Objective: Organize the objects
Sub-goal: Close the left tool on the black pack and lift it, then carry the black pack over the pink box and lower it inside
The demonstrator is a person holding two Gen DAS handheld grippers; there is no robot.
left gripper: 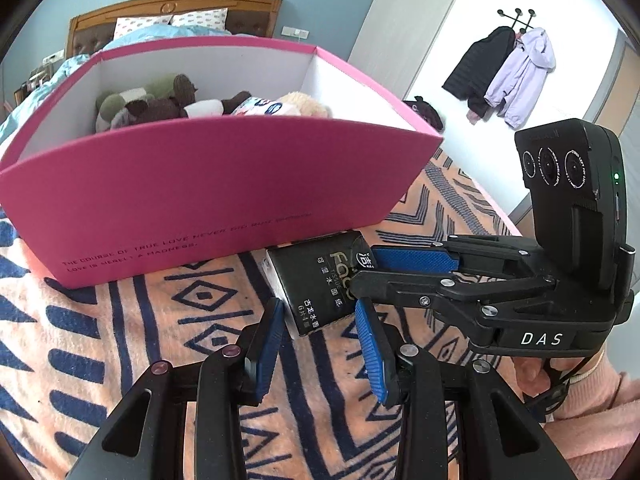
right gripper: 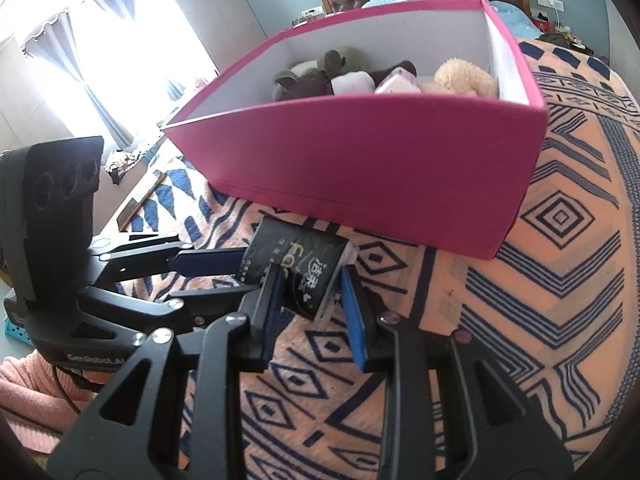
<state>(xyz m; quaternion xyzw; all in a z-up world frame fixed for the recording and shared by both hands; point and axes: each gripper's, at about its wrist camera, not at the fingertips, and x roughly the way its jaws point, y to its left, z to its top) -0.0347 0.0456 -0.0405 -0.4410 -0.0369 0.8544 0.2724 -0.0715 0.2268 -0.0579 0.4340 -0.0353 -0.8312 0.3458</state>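
Note:
A black tissue pack (left gripper: 316,284) (right gripper: 296,256) with white and gold print sits just in front of the pink box (left gripper: 200,192) (right gripper: 380,160), over the patterned blanket. My left gripper (left gripper: 318,312) (right gripper: 248,276) is shut on its near end, a blue pad on each side. My right gripper (left gripper: 366,270) (right gripper: 310,280) comes in from the right in the left wrist view and is shut on the same pack. The open-topped box holds plush toys (left gripper: 160,104) (right gripper: 320,76) in brown, green and beige. I cannot tell whether the pack rests on the blanket or hangs just above it.
The orange blanket (left gripper: 160,320) (right gripper: 560,260) with navy patterns covers the surface. Behind the box stand a wooden headboard (left gripper: 172,8) and pillows. Coats (left gripper: 504,72) hang on a wall rack at right. A curtained window (right gripper: 80,40) is at left. Pink sleeves (left gripper: 592,408) (right gripper: 24,392) show behind the grippers.

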